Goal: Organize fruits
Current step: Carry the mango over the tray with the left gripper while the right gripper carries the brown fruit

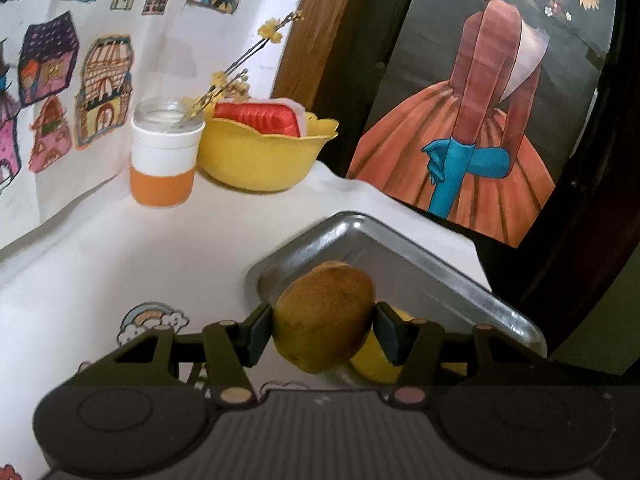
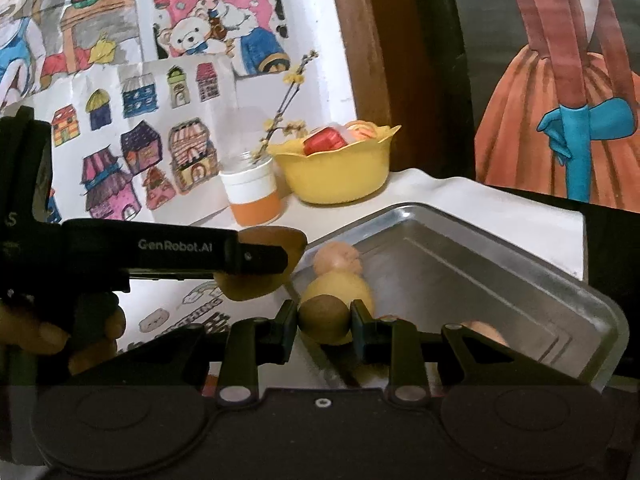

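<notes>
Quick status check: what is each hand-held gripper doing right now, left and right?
Left hand-held gripper: shut on a brown-yellow fruit.
Right hand-held gripper: shut on a small brown fruit.

An orange-banded jar [image 1: 165, 152] stands beside the house drawings [image 1: 60, 92].

Left gripper [image 1: 324, 330] jaws clamped, right gripper [image 2: 325, 322] jaws clamped, hand [image 2: 60, 332] gripping the left gripper's handle.

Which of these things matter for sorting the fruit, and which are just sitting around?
For the job: left hand-held gripper holding large brown oval fruit; right hand-held gripper holding small brown round fruit; metal tray; yellow fruit.

Lying about: yellow scalloped bowl; orange-and-white jar.
</notes>
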`<state>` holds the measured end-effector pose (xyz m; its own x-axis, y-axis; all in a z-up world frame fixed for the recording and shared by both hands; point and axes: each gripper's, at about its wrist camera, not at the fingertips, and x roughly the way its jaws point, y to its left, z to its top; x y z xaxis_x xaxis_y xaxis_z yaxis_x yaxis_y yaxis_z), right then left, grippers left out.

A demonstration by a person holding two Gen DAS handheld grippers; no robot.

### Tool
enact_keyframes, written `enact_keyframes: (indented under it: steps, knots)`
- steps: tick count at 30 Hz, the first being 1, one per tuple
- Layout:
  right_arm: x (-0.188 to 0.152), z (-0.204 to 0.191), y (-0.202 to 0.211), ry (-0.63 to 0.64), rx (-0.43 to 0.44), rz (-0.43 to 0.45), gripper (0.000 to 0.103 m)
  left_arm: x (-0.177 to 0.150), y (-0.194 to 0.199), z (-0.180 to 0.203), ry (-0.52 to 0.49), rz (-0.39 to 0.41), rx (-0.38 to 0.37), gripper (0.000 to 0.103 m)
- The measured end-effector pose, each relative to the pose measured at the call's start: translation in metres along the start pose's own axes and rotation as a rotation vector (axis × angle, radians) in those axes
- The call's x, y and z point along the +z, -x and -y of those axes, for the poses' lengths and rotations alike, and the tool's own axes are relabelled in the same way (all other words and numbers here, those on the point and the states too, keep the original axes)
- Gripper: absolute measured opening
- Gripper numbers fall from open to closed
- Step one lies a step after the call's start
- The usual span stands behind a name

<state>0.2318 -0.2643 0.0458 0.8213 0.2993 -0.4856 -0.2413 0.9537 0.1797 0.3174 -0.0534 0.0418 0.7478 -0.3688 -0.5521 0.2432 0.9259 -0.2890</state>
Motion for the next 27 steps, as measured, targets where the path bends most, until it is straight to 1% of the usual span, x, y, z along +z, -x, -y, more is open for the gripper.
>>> enact_keyframes:
  steps: [4, 10, 16, 19, 27]
  knots:
    - [0.006, 0.011, 0.000, -0.001, -0.026, 0.020, 0.031, 0.007, -0.008, 0.009, -0.013, 0.010, -0.014, 0.059]
    - [0.016, 0.033, -0.002, -0.006, -0.075, 0.045, 0.031, 0.016, -0.024, 0.022, -0.019, 0.005, -0.032, 0.059]
    - [0.020, 0.055, -0.007, -0.009, -0.123, 0.051, 0.031, 0.024, -0.041, 0.032, -0.028, -0.009, -0.040, 0.059]
    - [0.020, 0.063, -0.010, -0.008, -0.141, 0.047, 0.031, 0.028, -0.049, 0.037, -0.033, -0.025, -0.046, 0.059]
    - [0.020, 0.080, -0.020, -0.016, -0.162, 0.022, 0.031, 0.034, -0.075, 0.053, -0.098, -0.094, -0.062, 0.059]
